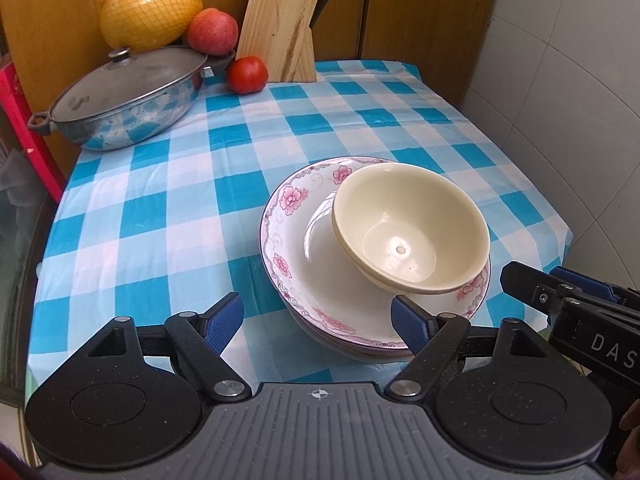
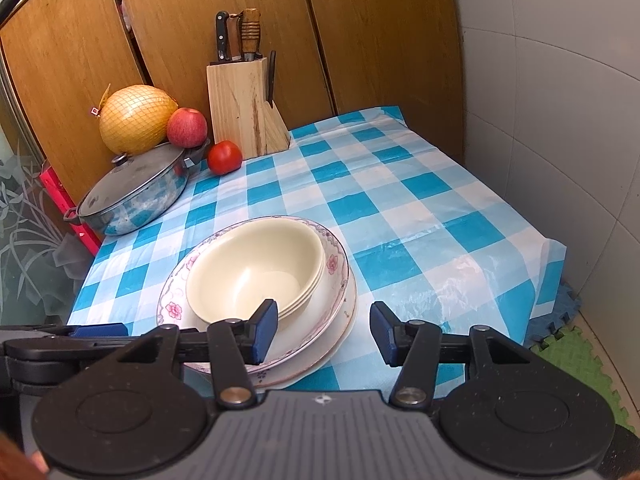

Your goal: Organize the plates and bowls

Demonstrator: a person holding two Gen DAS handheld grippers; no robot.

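Observation:
A stack of cream bowls (image 1: 412,232) (image 2: 256,268) leans tilted inside a deep plate with pink flowers (image 1: 296,240) (image 2: 336,264). That plate rests on at least one plain white plate (image 2: 320,364), on the blue checked tablecloth (image 1: 160,200). My left gripper (image 1: 318,322) is open wide at the stack's near rim, its right finger (image 1: 408,326) over the plate edge. My right gripper (image 2: 325,332) is open too, the plates' near right rim showing between its fingers with no pad pressing it. Each gripper shows at the edge of the other's view (image 1: 560,296) (image 2: 60,344).
At the back left stand a lidded steel pot (image 1: 124,96) (image 2: 136,192), a netted pomelo (image 1: 150,10), an apple (image 1: 212,32), a tomato (image 1: 247,75) and a wooden knife block (image 2: 244,108). Wooden cabinet doors are behind, a tiled wall on the right, and foam mats (image 2: 576,352) on the floor.

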